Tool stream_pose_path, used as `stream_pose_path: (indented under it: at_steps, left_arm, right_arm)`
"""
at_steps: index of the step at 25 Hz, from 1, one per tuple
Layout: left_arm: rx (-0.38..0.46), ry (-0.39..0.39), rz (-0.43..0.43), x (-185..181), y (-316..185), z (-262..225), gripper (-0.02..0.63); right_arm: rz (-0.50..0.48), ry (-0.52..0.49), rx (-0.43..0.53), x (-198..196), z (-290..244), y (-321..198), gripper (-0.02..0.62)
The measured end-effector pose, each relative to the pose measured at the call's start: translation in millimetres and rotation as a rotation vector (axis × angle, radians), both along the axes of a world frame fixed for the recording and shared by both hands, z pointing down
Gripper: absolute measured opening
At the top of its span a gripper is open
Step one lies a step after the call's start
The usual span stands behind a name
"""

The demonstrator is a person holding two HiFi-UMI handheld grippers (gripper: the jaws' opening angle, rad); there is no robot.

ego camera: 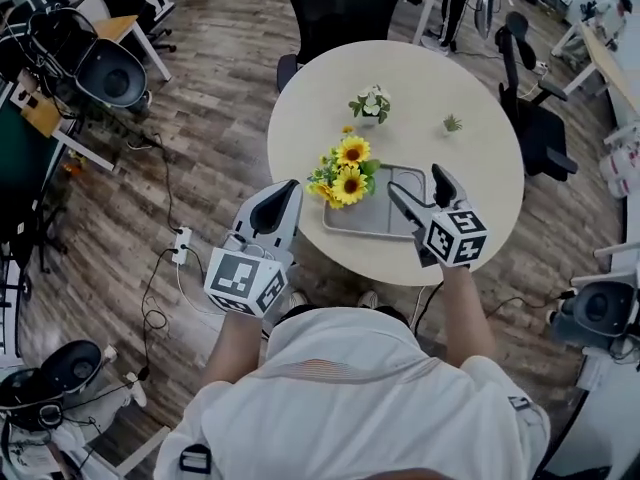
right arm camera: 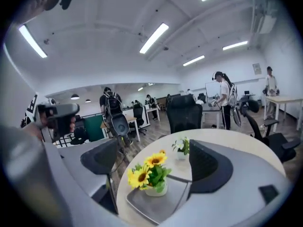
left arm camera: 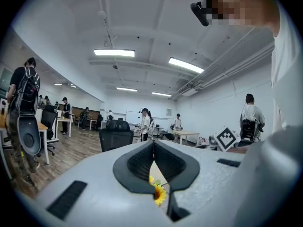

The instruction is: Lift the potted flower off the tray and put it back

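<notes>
1. Left gripper (ego camera: 288, 190), held at the near-left rim of the surface (ego camera: 470, 78). Fingers (left arm camera: 135, 163) pressed together at the tips, nothing between them. One yellow flower head shows through the slit below the tips, in the left gripper view only.

2. Right gripper (ego camera: 418, 186), over the near-right part of the tray (ego camera: 385, 223). Fingers (right arm camera: 209, 167) spread wide and holding nothing. The flower stands beyond them, untouched.

3. Tray: grey, rectangular, shallow rim, lying flat near the front edge of the round, pale surface.

4. Potted sunflower (ego camera: 345, 173): upright on the left part of the tray. Several yellow blooms with dark centres, green leaves. In the head view the blooms hide the pot. The right gripper view shows a small white pot (right arm camera: 156, 189) on the tray floor.

5. Small white-flowered pot (ego camera: 371, 104), behind the tray, well apart from it.

6. Tiny green plant (ego camera: 452, 123), to its right, standing alone.

7. Black office chair (ego camera: 340, 3) at the far rim, and a second chair (ego camera: 535, 118) at the right.

8. Wood-plank floor (ego camera: 220, 78) with a power strip (ego camera: 181, 244) and cables to the left.
</notes>
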State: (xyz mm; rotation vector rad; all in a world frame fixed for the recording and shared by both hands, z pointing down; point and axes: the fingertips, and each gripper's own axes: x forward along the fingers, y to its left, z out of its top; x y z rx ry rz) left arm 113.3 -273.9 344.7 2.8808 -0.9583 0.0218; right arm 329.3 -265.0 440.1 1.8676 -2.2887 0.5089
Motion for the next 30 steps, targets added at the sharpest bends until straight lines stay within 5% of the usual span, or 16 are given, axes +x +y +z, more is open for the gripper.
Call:
stream_pose_path:
  at_steps: [7, 13, 18, 22, 30]
  left_arm:
    - [0.043, 0.027, 0.093, 29, 12, -24, 0.006]
    - [0.053, 0.022, 0.117, 40, 19, -28, 0.006]
    - [0.047, 0.018, 0.116, 34, 21, -28, 0.005]
    - [0.046, 0.019, 0.106, 28, 20, -29, 0.006]
    - [0.046, 0.024, 0.098, 26, 19, -26, 0.006]
  right_arm:
    - [0.042, 0.074, 0.231, -2, -124, 42, 0.476]
    - [0.072, 0.078, 0.280, 5, -147, 62, 0.431]
    - [0.087, 0.124, 0.311, -2, -157, 68, 0.167]
    - [0.088, 0.139, 0.319, -8, -162, 65, 0.043]
    - [0.092, 0.168, 0.305, -7, -155, 62, 0.001]
